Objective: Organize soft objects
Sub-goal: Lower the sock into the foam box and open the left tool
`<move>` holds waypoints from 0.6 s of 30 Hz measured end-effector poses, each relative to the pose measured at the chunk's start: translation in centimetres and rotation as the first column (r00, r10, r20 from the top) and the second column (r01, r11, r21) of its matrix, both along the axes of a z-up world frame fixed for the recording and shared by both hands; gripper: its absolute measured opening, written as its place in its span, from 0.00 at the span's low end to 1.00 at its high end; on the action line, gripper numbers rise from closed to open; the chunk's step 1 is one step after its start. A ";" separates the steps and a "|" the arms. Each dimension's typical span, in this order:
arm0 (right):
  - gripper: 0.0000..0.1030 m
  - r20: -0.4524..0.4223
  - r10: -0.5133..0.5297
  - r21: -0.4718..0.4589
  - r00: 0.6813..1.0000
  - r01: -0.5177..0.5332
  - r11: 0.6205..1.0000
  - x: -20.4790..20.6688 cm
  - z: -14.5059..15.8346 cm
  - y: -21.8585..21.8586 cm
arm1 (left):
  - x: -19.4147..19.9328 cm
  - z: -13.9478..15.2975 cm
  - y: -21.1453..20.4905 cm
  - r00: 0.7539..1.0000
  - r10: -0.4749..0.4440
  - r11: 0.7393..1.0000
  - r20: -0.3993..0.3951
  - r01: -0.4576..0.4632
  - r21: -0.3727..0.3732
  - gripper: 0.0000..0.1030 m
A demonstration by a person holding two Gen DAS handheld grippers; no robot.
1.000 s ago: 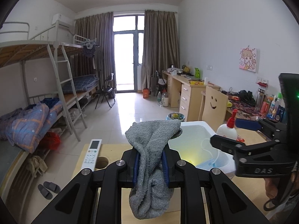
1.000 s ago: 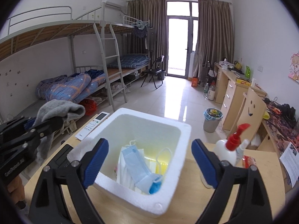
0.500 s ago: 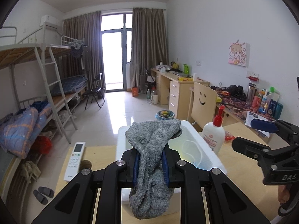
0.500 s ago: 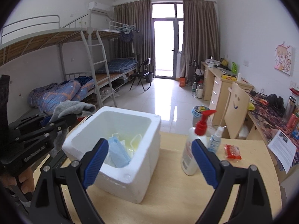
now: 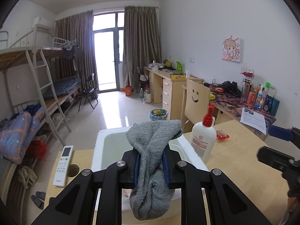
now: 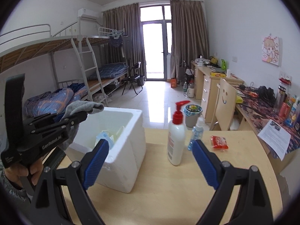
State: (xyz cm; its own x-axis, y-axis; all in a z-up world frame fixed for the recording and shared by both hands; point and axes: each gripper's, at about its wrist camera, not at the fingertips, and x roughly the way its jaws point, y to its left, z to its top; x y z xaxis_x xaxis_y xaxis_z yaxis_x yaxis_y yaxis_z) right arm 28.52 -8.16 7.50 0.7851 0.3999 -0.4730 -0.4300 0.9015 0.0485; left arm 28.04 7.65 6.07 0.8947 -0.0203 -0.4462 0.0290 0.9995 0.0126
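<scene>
Both grippers have swung right across the table; the left gripper clamps a crumpled grey knitted cloth, drooping over the white foam box, while the right gripper gapes empty near a pump bottle

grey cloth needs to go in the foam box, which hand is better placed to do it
Left. The left gripper is already shut on the grey cloth just above the foam box; the right gripper is open, empty, off to the side.
</scene>
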 end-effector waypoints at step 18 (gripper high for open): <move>0.90 -0.018 -0.064 0.042 0.998 0.064 0.997 -0.6 -1.0 -3.5 | 1.4 -0.9 -0.8 1.000 0.006 1.000 -0.022 -0.006 0.001 0.64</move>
State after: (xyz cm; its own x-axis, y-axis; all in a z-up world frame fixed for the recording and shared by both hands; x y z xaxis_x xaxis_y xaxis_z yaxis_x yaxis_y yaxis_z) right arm 27.95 -11.65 6.46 0.8018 0.3693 -0.4699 -0.3703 0.9241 0.0945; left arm 29.49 6.85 5.16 0.8848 -0.0147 -0.4658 0.0236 0.9996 0.0134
